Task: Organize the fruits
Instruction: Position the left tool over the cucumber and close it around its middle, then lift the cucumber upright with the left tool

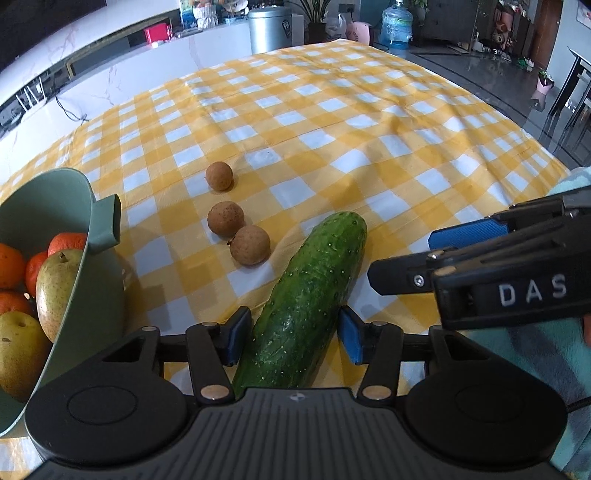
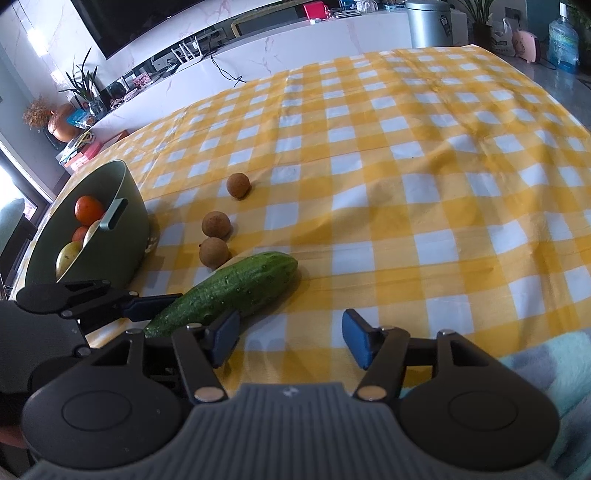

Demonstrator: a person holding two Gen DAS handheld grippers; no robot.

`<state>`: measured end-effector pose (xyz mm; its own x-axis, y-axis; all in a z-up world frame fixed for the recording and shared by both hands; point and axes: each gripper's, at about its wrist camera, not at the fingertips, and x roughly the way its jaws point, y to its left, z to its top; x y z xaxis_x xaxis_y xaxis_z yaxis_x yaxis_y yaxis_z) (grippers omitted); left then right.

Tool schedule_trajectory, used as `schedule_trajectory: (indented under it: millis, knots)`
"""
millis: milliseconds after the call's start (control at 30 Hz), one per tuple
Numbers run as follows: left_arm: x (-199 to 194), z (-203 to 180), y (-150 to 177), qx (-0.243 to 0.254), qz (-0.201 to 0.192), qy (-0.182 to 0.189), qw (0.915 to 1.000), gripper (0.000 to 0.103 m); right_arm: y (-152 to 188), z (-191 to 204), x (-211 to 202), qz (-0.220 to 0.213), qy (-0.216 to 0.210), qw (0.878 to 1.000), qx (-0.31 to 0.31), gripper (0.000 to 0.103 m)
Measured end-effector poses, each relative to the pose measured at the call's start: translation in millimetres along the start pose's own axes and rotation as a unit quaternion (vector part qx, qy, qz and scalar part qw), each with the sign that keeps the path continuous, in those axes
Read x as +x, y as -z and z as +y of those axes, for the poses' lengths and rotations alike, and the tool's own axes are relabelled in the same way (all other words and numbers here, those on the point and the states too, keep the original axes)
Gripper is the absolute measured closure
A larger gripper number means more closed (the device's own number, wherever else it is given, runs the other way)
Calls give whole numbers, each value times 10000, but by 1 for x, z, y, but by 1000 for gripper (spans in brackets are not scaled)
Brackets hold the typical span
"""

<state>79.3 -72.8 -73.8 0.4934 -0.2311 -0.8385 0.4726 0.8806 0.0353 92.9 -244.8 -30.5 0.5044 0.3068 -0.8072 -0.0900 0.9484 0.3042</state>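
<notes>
A green cucumber (image 1: 306, 295) lies on the yellow checked cloth (image 1: 332, 122). My left gripper (image 1: 293, 336) is open, its blue pads on either side of the cucumber's near half with small gaps. Three brown longans (image 1: 226, 218) lie just beyond it to the left. A green bowl (image 1: 79, 206) at the left holds oranges and pears. My right gripper (image 2: 290, 338) is open and empty over the cloth, right of the cucumber (image 2: 229, 291); it shows at the right of the left wrist view (image 1: 424, 258). The bowl (image 2: 122, 192) and longans (image 2: 216, 224) also show in the right wrist view.
A teal patterned cloth (image 2: 554, 362) lies at the table's near right edge. Beyond the table stand a white counter (image 2: 295, 40), a metal bin (image 1: 267, 29) and a water jug (image 1: 397, 27).
</notes>
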Motion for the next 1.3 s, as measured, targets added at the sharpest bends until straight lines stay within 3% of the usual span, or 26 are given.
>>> schedule_trajectory:
  millis: [100,367,667,900,1067,1300]
  knots:
    - [-3,-5,2,55,-53,-81,9999,50,0,-1,0,-16,-45,10000,63,43]
    - [-23,-3,5,-411,-303,143,9986,58,-1,-4,-4,-156,-131,9995,255,43]
    - [-50,13,7,-976,-526,321,9933,60,-3,-6,-7,-242,-164,9989,357,43]
    - [-43,16,13,-1026,-205,405,9937,60,-3,-3,-6,-228,-95,9992,306,42]
    - [-26,18,21,-1166,248,559,9913,60,-3,0,-4,-167,-91,9996,209,39]
    - [-21,17,23,-1183,166,607,9910,58,-4,0,-2,-102,-127,9997,205,38]
